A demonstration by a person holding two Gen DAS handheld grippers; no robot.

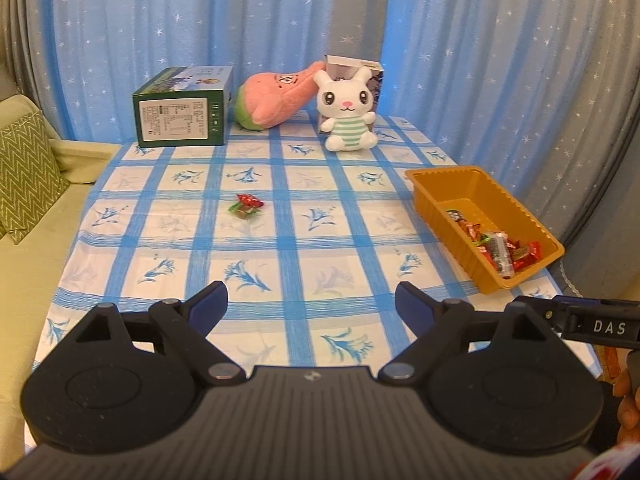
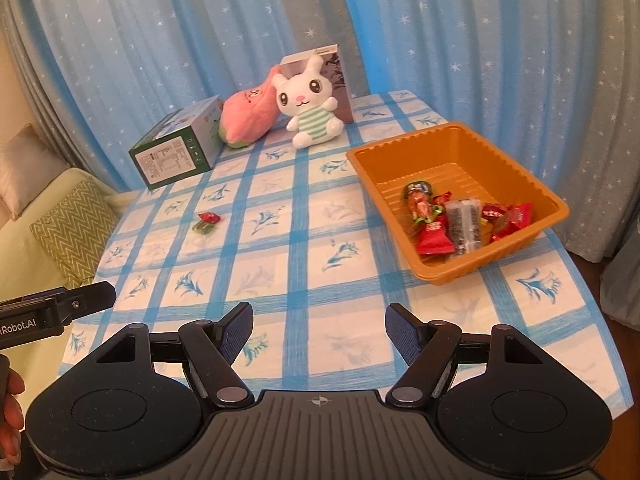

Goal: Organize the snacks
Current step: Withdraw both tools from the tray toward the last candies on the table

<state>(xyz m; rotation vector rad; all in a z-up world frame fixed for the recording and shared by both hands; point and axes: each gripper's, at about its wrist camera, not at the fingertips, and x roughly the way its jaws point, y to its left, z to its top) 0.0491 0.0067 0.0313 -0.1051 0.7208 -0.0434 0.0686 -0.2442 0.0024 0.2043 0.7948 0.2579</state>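
Snacks first: we see one loose wrapped candy (image 1: 245, 206), red w/ green ends, lying alone on the checked tablecloth (image 1: 280, 248), left-centre of the table, well apart from everything else. Same candy in the right wrist view (image 2: 207, 221). Rest of the snacks (image 2: 460, 220) sit piled in the near end of an orange plastic tray (image 2: 400, 152) on the right side of the table; mostly red wrappers, one clear pack w/ dark contents, one dark round-ish wrapper. Far end of tray is bare.

Back edge of the table: green box (image 1: 182, 108) on its side at left, pink plush (image 1: 276, 98) leaning next to it, white bunny plush (image 1: 349, 110) in striped shirt sitting upright against a small dark-and-white carton (image 1: 376, 80). Blue star-print curtain (image 1: 460, 60) behind all. Pale sofa w/ green zigzag cushion (image 1: 24, 176) off the table's left side.

Left gripper (image 1: 311, 300): we read jaws spread wide, nothing between them, hovering over the near table edge, angled down toward the cloth. Right gripper (image 2: 319, 324): jaws also apart, a bit narrower, nothing held, over the near edge too, tray ahead-right of it. Each gripper's side shows at the edge of the other's view, so the two are just beside each other. Fingers of a hand (image 2: 10, 420) visible at lower left of right wrist view.
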